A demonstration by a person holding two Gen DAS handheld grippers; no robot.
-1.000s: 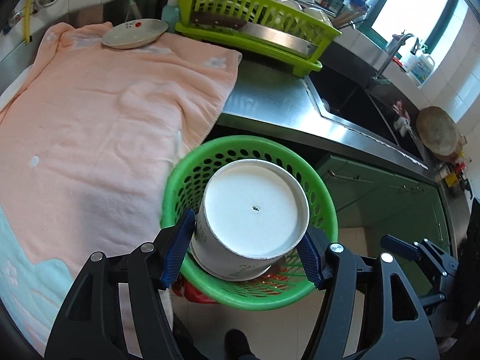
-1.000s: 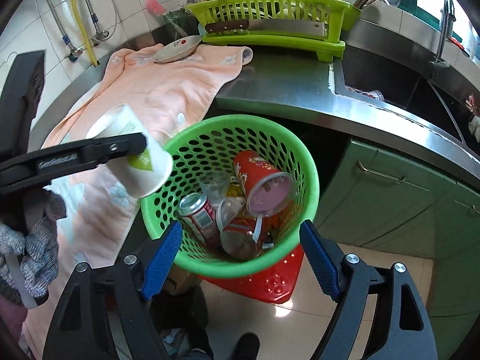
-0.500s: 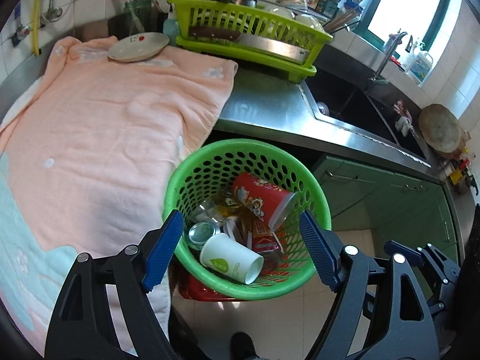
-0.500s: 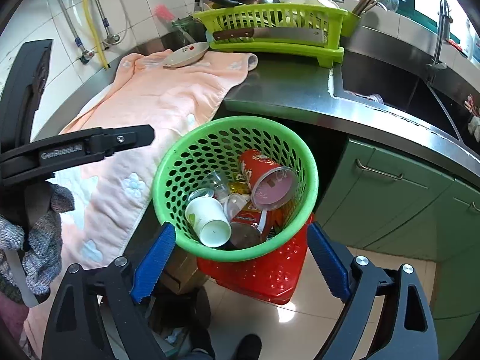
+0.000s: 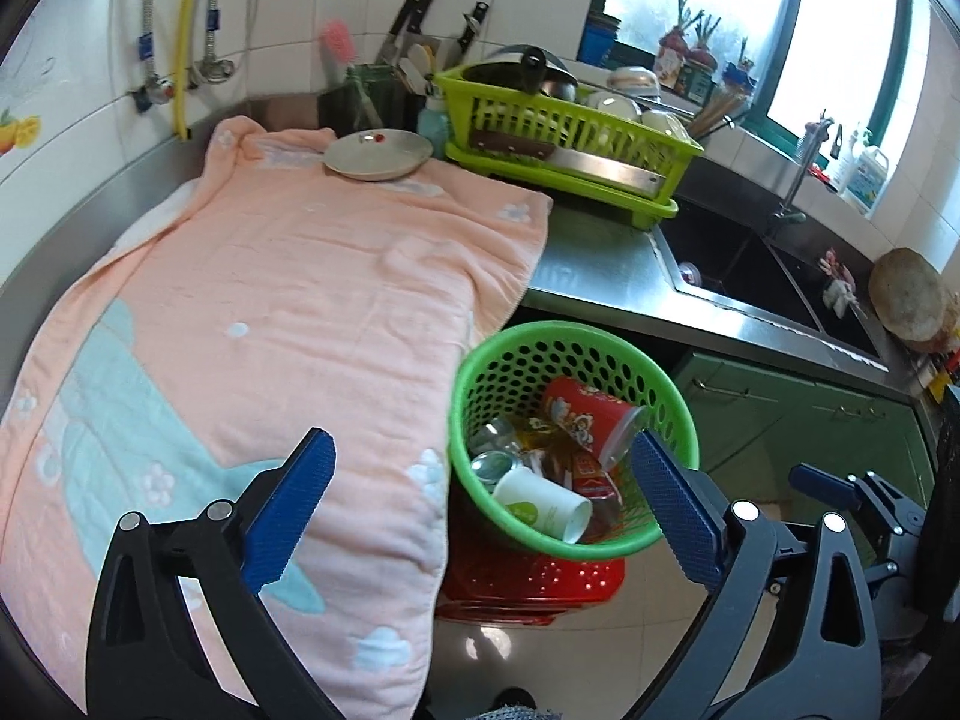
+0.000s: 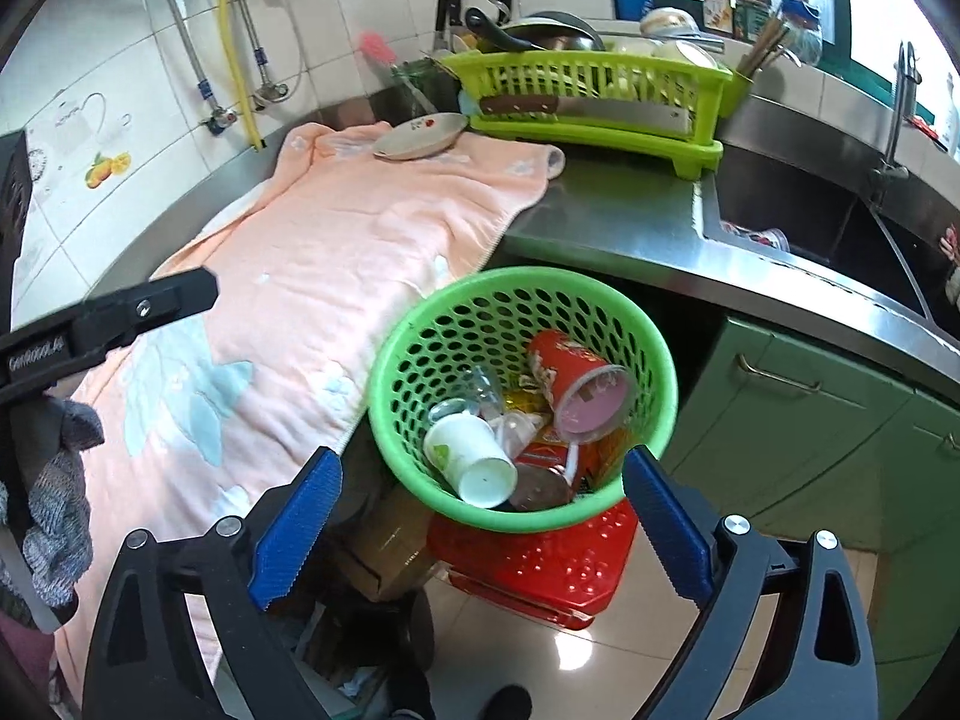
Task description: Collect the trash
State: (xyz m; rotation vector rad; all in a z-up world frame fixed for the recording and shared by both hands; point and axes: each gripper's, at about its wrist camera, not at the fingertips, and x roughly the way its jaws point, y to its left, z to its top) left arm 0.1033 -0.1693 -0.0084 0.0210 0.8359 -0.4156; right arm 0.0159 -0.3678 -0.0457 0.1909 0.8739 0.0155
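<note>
A green perforated basket (image 5: 480, 372) (image 6: 396, 360) stands on a red stool (image 5: 540, 582) (image 6: 564, 564) beside the counter. In it lie a white paper cup (image 5: 540, 504) (image 6: 471, 459), a red cup (image 5: 591, 417) (image 6: 576, 384), a can and clear plastic trash. My left gripper (image 5: 480, 516) is open and empty, above and in front of the basket. My right gripper (image 6: 480, 528) is open and empty, just in front of the basket. The left gripper's finger shows at the left of the right wrist view (image 6: 120, 312).
A pink towel (image 5: 270, 312) (image 6: 336, 252) covers the counter, with a plate (image 5: 378, 153) (image 6: 420, 135) at its far end. A lime dish rack (image 5: 570, 138) (image 6: 600, 96) and a sink (image 5: 738, 276) stand beyond. Green cabinets (image 6: 810, 420) are at right; a cardboard box (image 6: 384, 546) sits under the counter.
My left gripper has opened and let the white cup fall into the basket, then drawn back and up. The right gripper has drawn back a little.
</note>
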